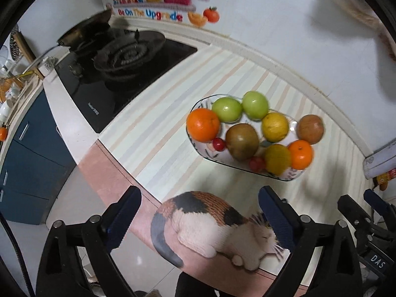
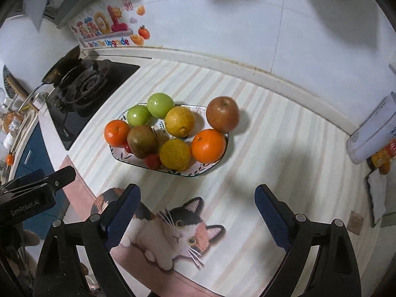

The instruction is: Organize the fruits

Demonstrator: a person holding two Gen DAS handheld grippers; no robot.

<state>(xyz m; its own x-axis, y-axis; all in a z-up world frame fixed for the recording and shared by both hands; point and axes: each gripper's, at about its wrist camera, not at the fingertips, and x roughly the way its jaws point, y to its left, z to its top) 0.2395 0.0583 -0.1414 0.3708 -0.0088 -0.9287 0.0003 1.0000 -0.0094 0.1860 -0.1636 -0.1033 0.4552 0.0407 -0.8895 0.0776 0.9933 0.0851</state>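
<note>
Right wrist view: my right gripper (image 2: 196,210) and left gripper (image 1: 199,212) jaws wide, empty. Plate (image 2: 210,167) nearly full; brown apple (image 2: 222,117) beside rim on tabletop (image 2: 284,148). Next, I judge: grasp apple, set on plate.

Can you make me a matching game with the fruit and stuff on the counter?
Things:
1. brown apple
2. small red fruit
3. right gripper
4. stove burner

States:
A. open, holding nothing
B. at the plate's far right edge
C. left of the plate, no fruit on it
D. on the plate's near side

Pairs: 1-B, 2-D, 3-A, 4-C
</note>
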